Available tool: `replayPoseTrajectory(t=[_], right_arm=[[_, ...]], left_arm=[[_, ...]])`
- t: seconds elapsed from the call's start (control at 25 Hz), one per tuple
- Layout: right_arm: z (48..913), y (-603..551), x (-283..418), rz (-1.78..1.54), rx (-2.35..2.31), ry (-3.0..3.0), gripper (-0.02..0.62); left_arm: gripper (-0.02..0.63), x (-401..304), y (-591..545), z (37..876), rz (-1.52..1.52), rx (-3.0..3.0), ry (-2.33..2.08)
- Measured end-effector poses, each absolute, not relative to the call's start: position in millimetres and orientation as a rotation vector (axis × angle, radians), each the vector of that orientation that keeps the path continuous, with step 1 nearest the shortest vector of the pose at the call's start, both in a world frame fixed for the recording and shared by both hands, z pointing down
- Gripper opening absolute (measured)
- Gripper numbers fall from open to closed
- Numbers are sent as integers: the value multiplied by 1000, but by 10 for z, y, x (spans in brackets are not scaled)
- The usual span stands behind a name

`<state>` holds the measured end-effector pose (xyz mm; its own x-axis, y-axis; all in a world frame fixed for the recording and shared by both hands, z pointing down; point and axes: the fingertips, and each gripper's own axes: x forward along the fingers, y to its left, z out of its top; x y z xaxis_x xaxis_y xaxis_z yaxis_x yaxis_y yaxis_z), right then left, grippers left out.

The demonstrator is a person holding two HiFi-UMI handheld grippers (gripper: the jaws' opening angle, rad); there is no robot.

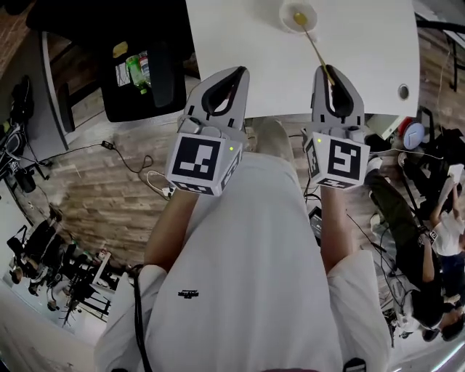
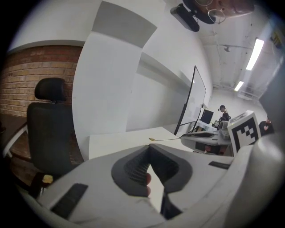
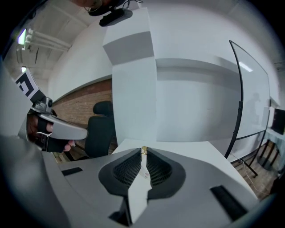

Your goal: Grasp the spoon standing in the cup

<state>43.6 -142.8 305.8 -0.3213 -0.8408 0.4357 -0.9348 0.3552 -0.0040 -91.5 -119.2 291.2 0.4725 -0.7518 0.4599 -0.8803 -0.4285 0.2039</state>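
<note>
The right gripper (image 1: 328, 72) is clenching the spoon (image 1: 315, 47) by its handle end, between its tips. The cup (image 1: 285, 22) is standing ahead. The left gripper (image 1: 239, 72) is hovering alongside, clenched and empty.

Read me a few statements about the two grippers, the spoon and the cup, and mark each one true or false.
1. The right gripper is shut on the spoon handle. True.
2. The left gripper holds the cup. False: it is shut on nothing, near the table edge, apart from the cup.
3. The spoon's far end sits in the cup. True.
4. The cup stands on the floor. False: it stands on the white table.
</note>
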Motion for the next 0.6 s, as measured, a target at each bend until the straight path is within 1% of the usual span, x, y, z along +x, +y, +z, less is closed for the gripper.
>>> replayPoseTrajectory(t=[0.28, 0.6], right_arm=[[2730, -1166, 443, 356, 1600, -2298, 40], [2405, -909, 633, 336, 1666, -2318, 40]], left_arm=[[9, -939, -1066, 2677, 399, 2345, -1358], [9, -849, -945, 2439, 362, 2394, -1356]])
